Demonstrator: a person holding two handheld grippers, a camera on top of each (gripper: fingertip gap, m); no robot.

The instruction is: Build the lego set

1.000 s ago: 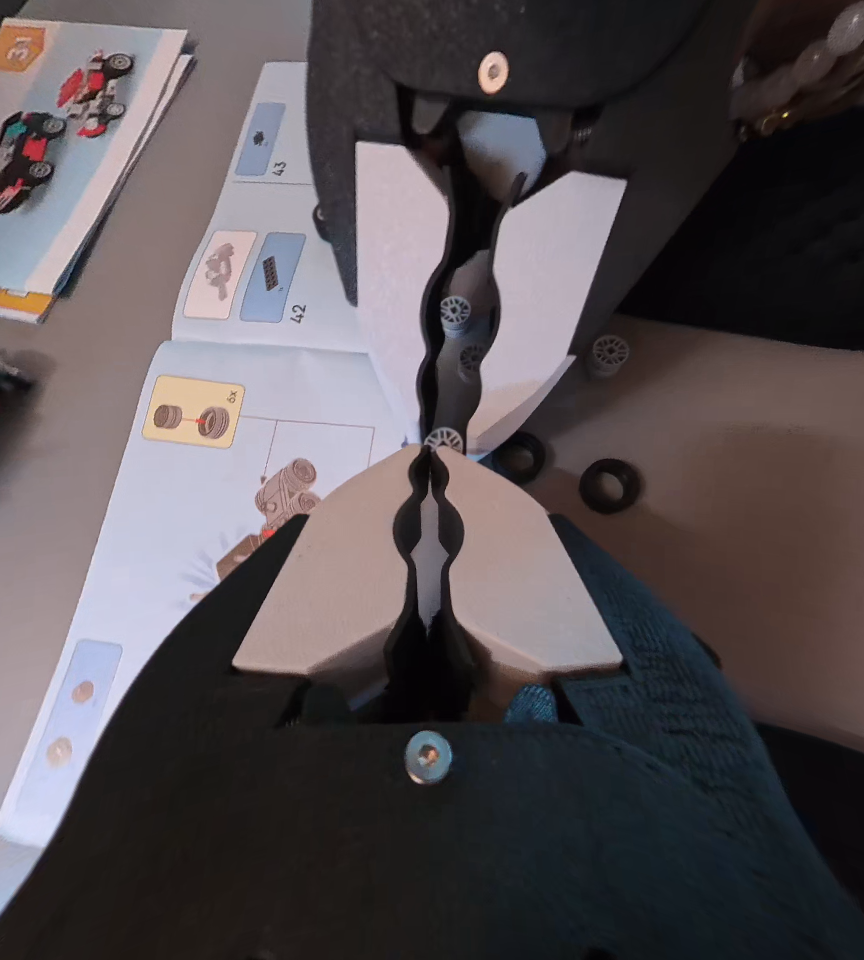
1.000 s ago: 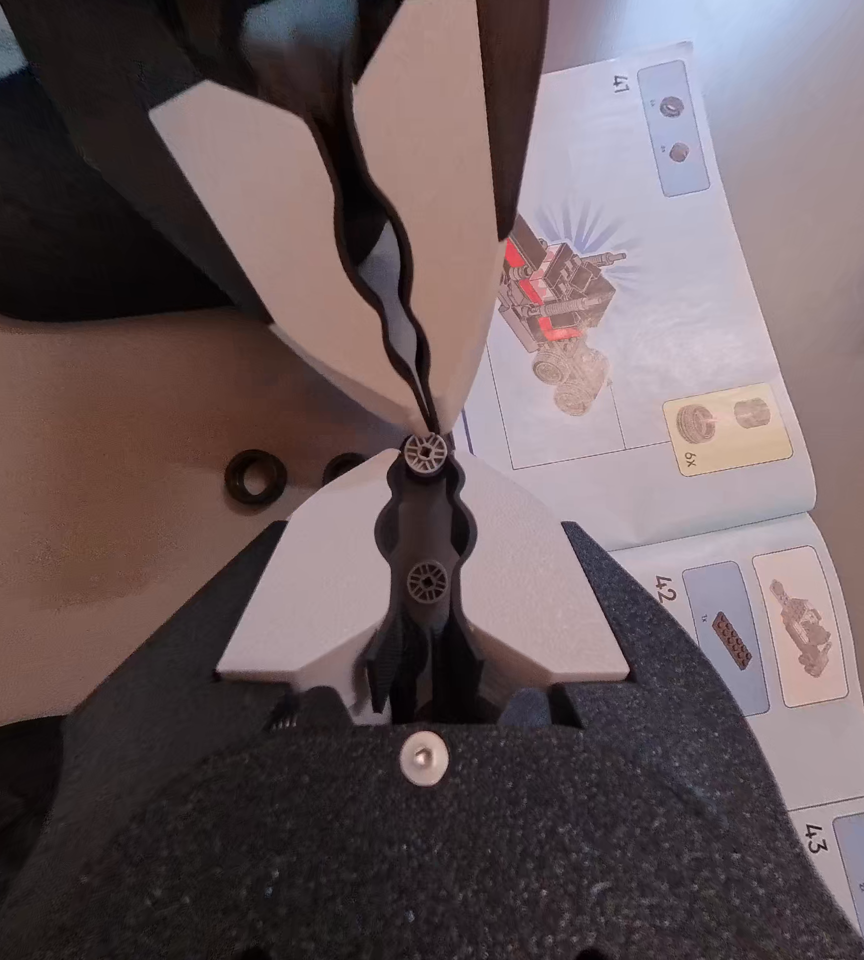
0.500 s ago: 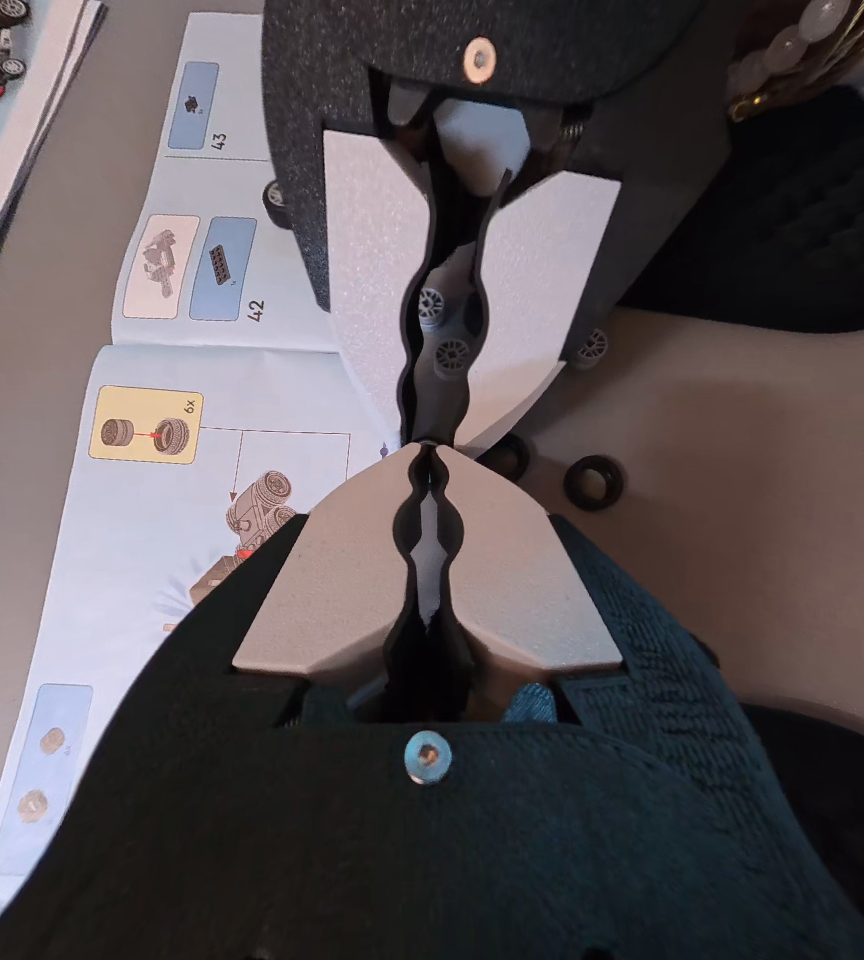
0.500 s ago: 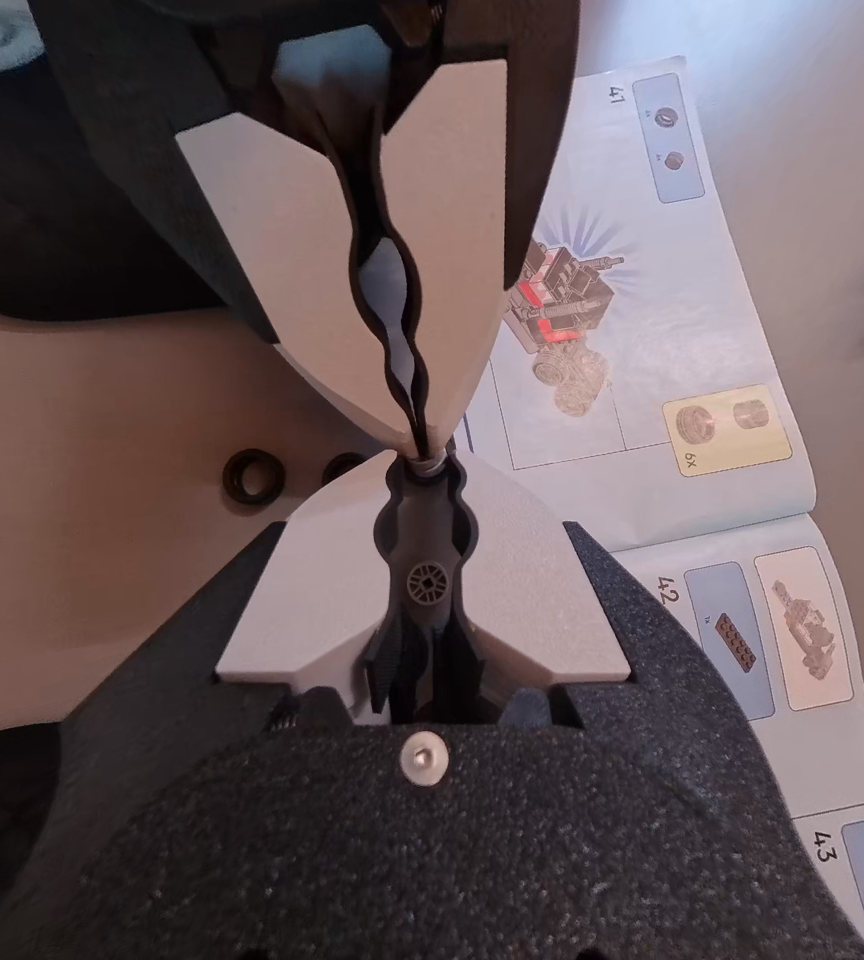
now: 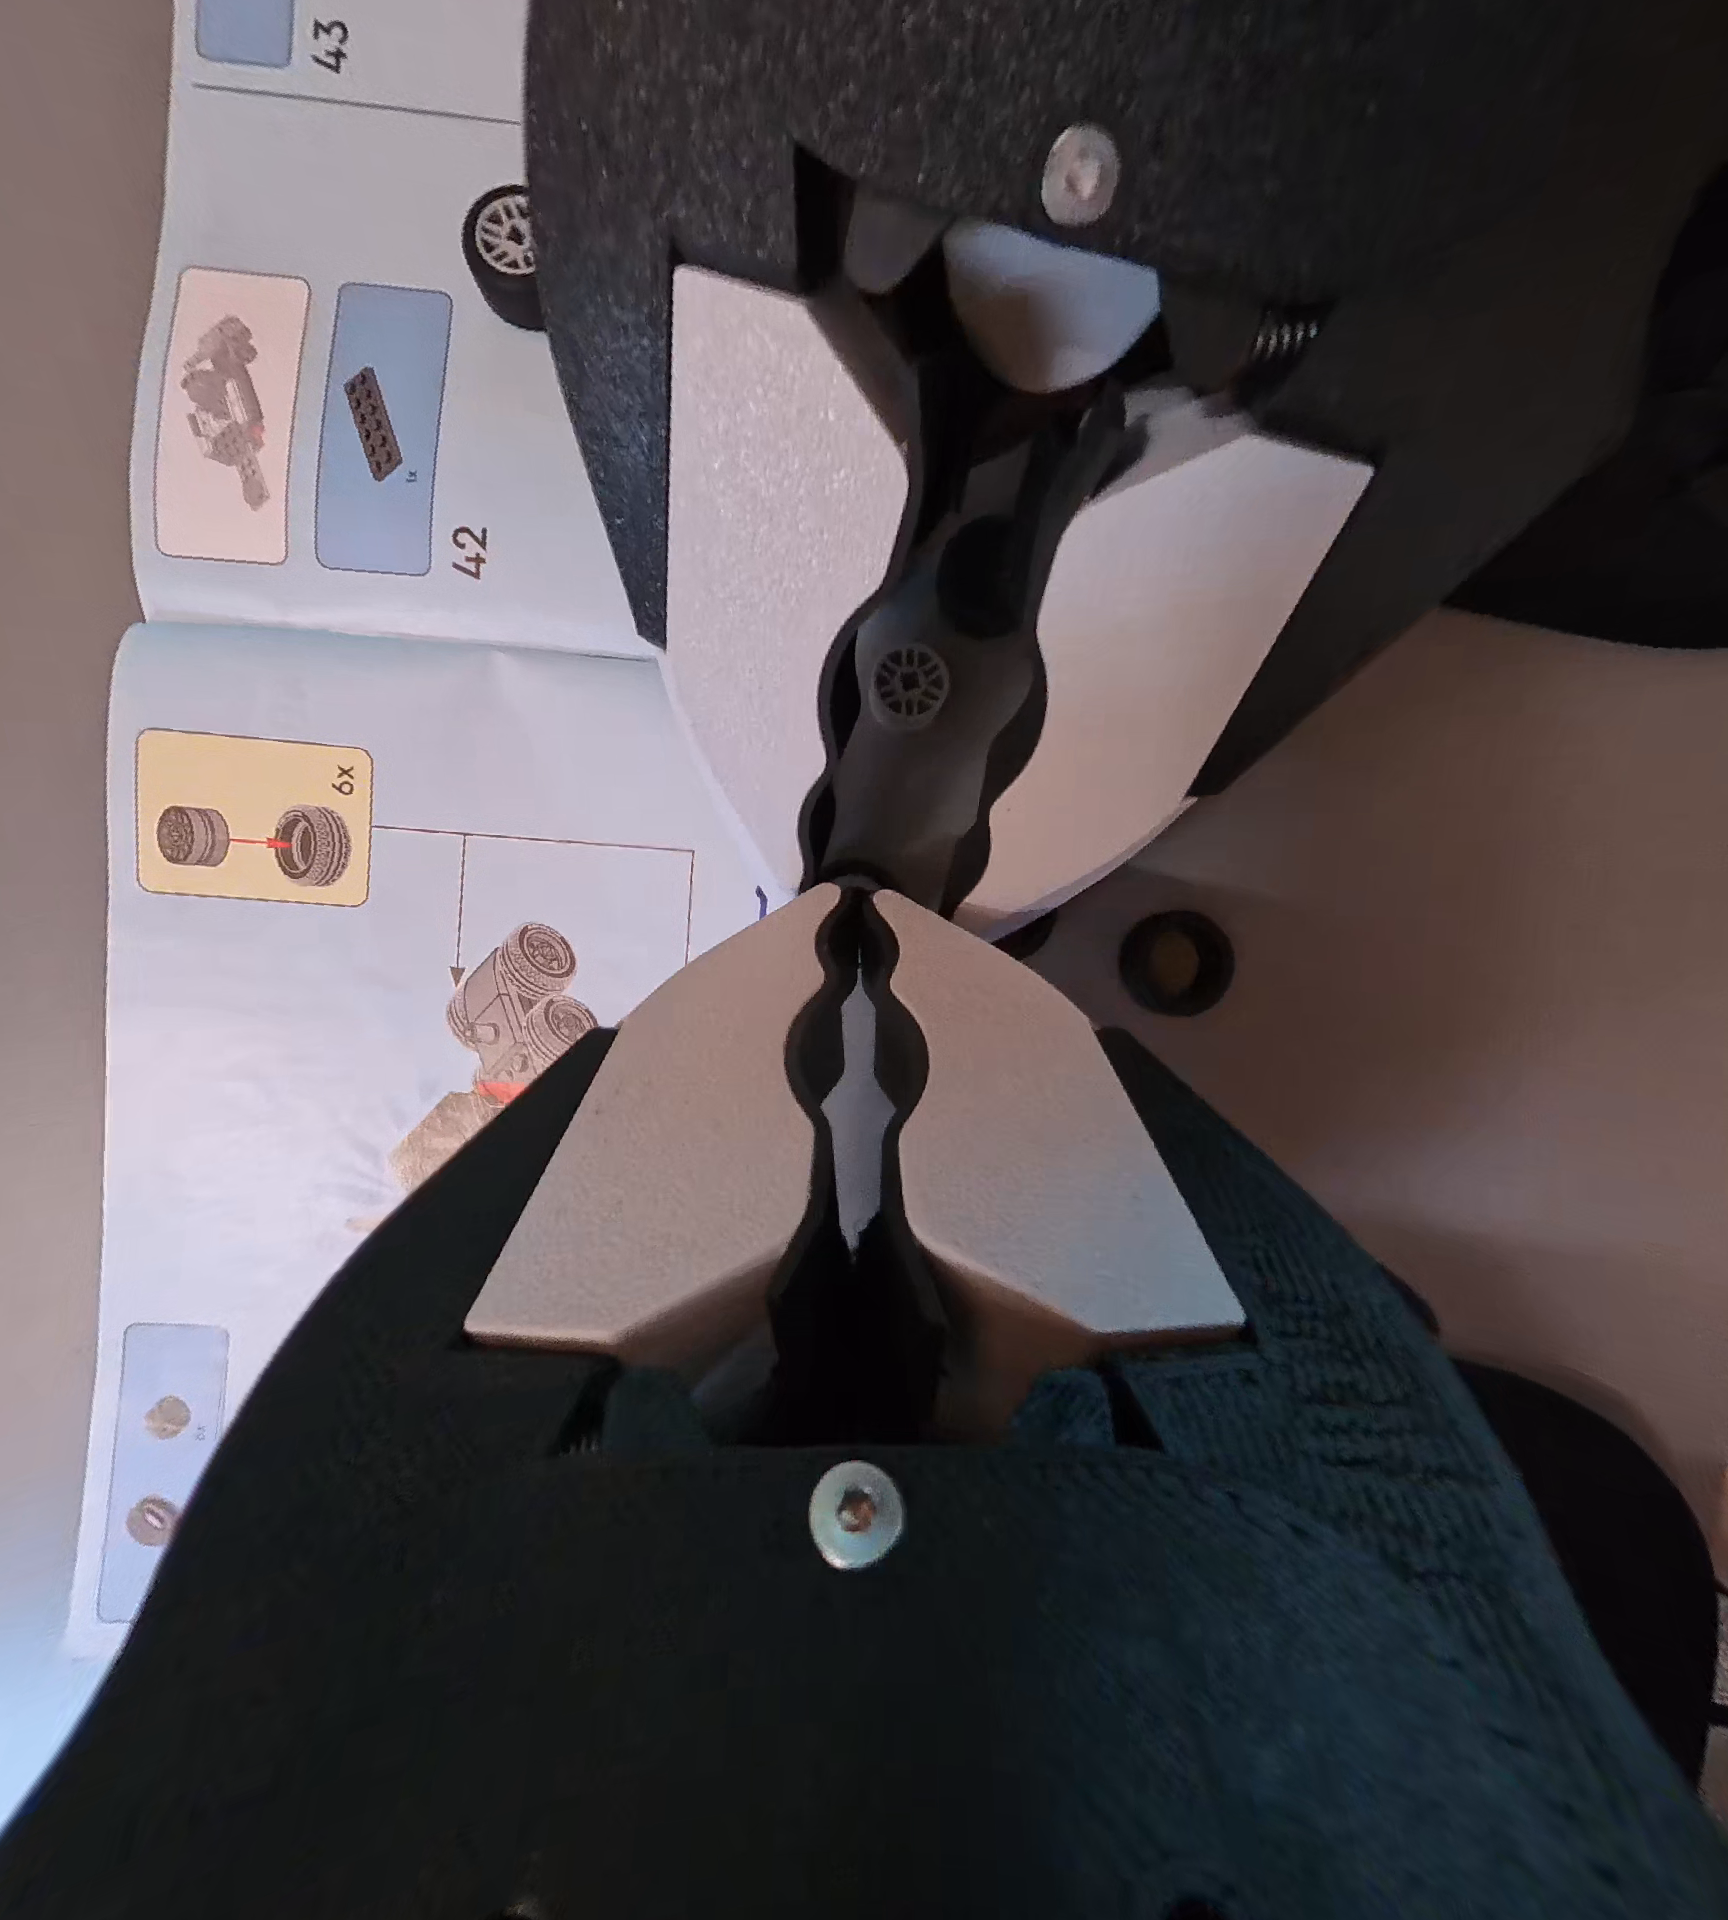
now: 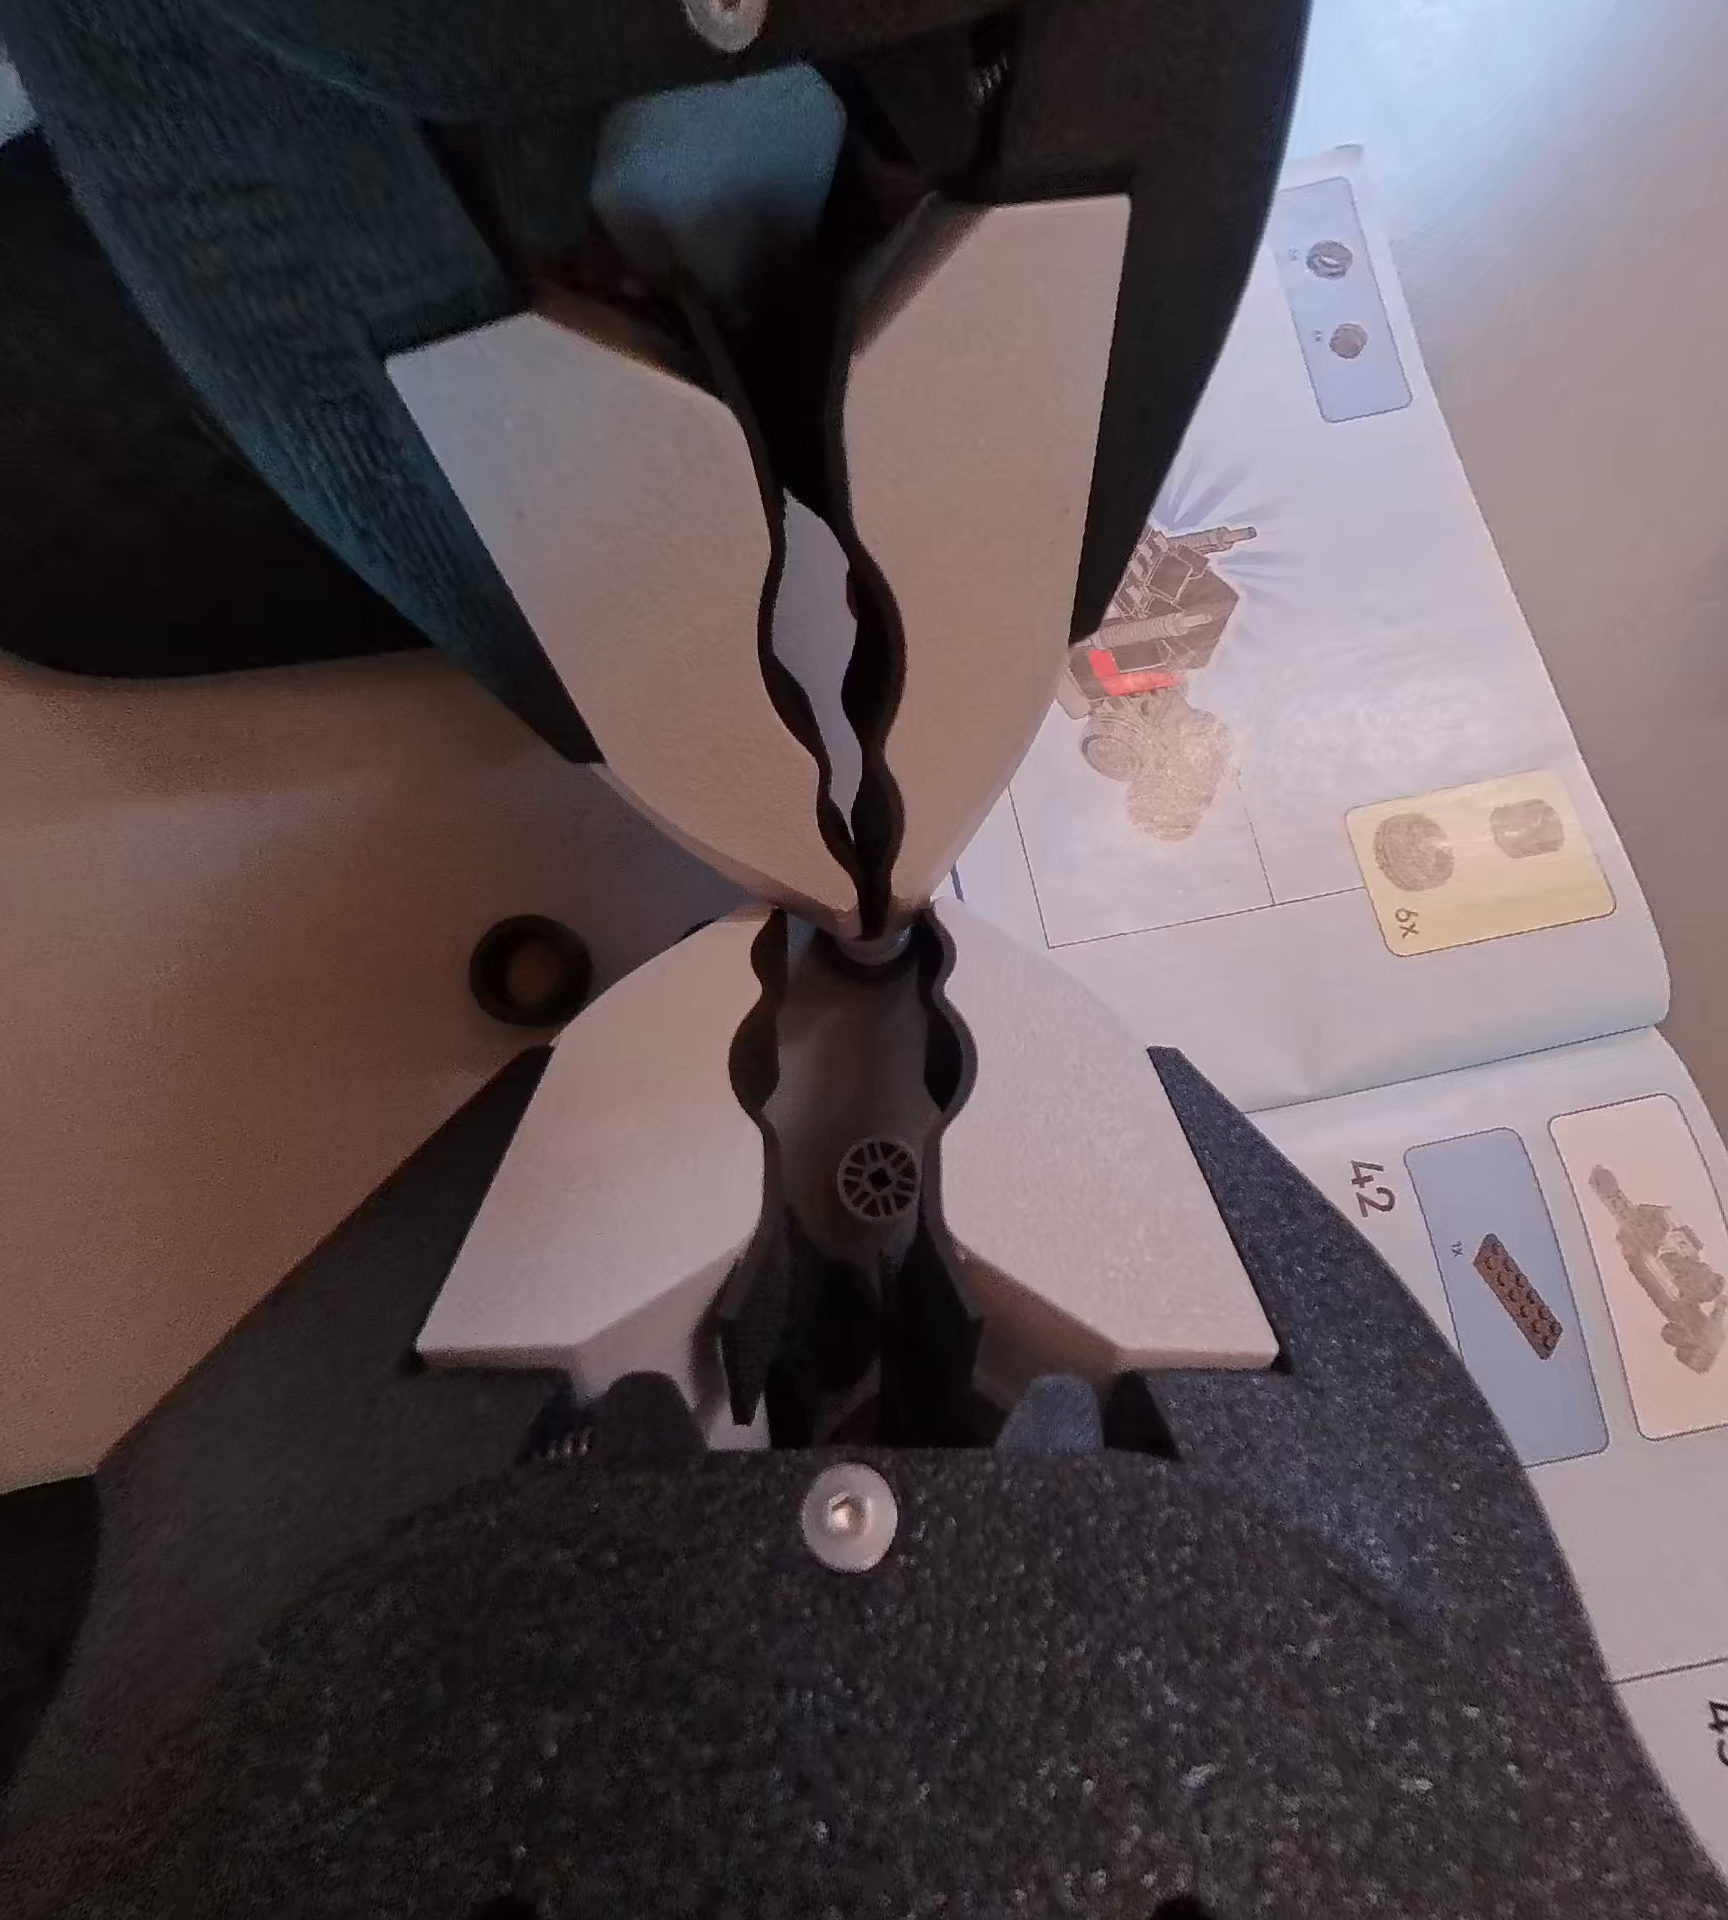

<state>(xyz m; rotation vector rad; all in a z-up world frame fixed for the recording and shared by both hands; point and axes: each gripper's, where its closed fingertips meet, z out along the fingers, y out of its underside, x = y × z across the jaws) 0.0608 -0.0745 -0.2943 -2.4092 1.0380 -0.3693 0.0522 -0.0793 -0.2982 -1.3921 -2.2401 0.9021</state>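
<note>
The open instruction booklet (image 5: 403,727) lies on the table (image 5: 1462,935) at the left, with an assembled wheel (image 5: 505,244) resting on its upper page. At centre the left gripper (image 5: 855,914) has its jaws pressed together at the tips; whether they pinch anything I cannot tell. Tip to tip with it, the right gripper (image 6: 865,940) is clamped on a small grey wheel hub (image 6: 875,948) ringed by a black tyre. A second grey hub (image 6: 876,1177) shows between its fingers. A loose black tyre (image 5: 1174,961) lies further right
</note>
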